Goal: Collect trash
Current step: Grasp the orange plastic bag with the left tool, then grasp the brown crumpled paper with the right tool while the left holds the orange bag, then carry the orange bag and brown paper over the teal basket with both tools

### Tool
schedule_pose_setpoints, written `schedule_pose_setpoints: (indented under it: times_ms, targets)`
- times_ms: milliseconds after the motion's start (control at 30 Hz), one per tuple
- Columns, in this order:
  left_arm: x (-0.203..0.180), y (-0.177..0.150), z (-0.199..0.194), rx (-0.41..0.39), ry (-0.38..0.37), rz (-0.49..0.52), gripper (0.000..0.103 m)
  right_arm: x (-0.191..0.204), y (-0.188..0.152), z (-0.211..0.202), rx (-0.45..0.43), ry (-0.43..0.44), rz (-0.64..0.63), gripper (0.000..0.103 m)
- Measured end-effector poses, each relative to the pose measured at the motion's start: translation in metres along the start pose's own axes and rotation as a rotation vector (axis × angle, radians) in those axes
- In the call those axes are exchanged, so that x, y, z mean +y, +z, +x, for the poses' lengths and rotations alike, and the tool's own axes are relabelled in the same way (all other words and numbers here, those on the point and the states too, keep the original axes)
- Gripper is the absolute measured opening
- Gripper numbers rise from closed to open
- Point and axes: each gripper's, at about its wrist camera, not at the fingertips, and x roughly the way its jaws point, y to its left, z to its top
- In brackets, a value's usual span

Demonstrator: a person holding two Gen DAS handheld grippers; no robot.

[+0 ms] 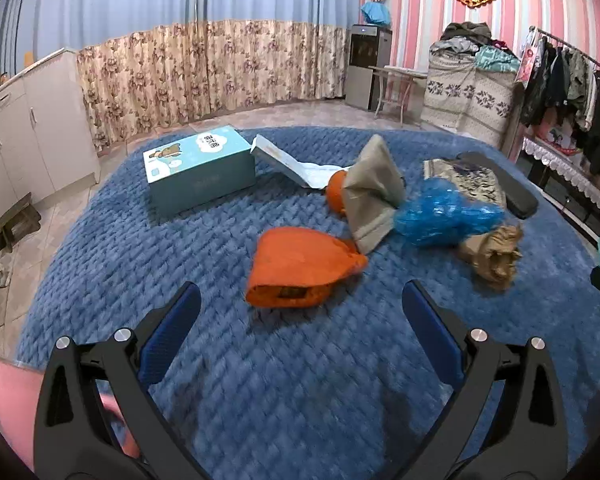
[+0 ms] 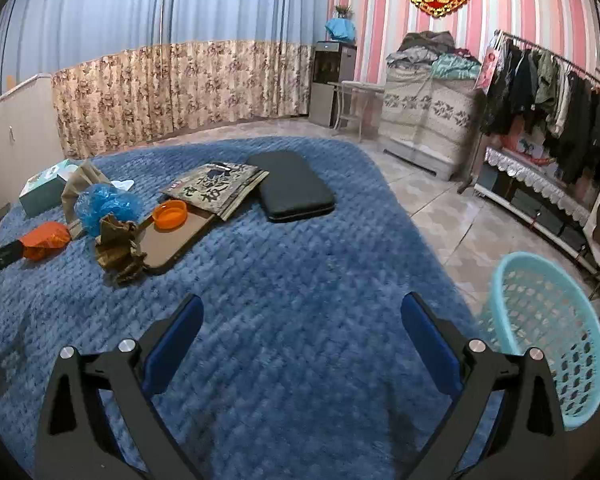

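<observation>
Trash lies on a blue blanket (image 1: 300,380). In the left wrist view an orange bag (image 1: 300,268) lies just ahead of my open, empty left gripper (image 1: 300,304). Behind it lie a grey-brown paper bag (image 1: 374,188), a crumpled blue plastic bag (image 1: 444,212) and a crumpled brown paper wad (image 1: 494,252). My right gripper (image 2: 302,316) is open and empty over bare blanket. The right wrist view shows the brown wad (image 2: 120,248), the blue plastic (image 2: 106,204), the orange bag (image 2: 46,240) and a light blue basket (image 2: 552,336) at the right edge.
A teal box (image 1: 202,168) with an open flap stands at the back left. A patterned book (image 2: 216,186), a black pad (image 2: 290,186), a brown tray (image 2: 172,240) and an orange dish (image 2: 170,214) lie on the blanket. Cabinets stand left; a clothes rack stands right.
</observation>
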Motion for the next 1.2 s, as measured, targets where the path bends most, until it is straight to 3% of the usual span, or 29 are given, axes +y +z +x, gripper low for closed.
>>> schedule_pose_setpoints:
  times_ms: [67, 267, 333, 400, 533, 633, 933, 1033, 1133, 1200]
  targets:
    - [0.002, 0.004, 0.008, 0.016, -0.016, -0.01, 0.094, 0.003, 0.002, 0.003, 0.003, 0.015, 0.003, 0.097]
    - [0.013, 0.015, 0.042, 0.095, -0.078, -0.08, 0.07, 0.025, 0.007, 0.015, 0.019, 0.057, -0.029, 0.097]
    - [0.014, 0.016, 0.05, 0.124, -0.098, -0.087, 0.056, 0.035, 0.009, 0.018, 0.026, 0.076, -0.047, 0.097]
    - [0.014, 0.016, 0.052, 0.127, -0.099, -0.087, 0.048, 0.042, 0.01, 0.019, 0.027, 0.087, -0.061, 0.097]
    - [0.014, 0.014, 0.047, 0.114, -0.099, -0.079, 0.015, 0.057, 0.014, 0.021, 0.032, 0.127, -0.074, 0.097]
    - [0.018, 0.013, 0.037, 0.101, -0.078, -0.059, 0.002, 0.071, 0.014, 0.022, 0.034, 0.149, -0.096, 0.097]
    - [0.034, 0.008, -0.005, 0.041, -0.021, -0.032, 0.001, 0.107, 0.016, 0.042, 0.062, 0.201, -0.147, 0.096]
    - [0.035, 0.007, -0.012, 0.038, -0.024, -0.023, 0.001, 0.116, 0.021, 0.053, 0.08, 0.223, -0.152, 0.09]
    - [0.035, 0.008, -0.016, 0.026, -0.02, -0.012, 0.001, 0.123, 0.027, 0.059, 0.091, 0.25, -0.16, 0.076]
    - [0.036, 0.008, -0.017, 0.025, -0.021, -0.012, 0.001, 0.127, 0.029, 0.063, 0.109, 0.289, -0.166, 0.055]
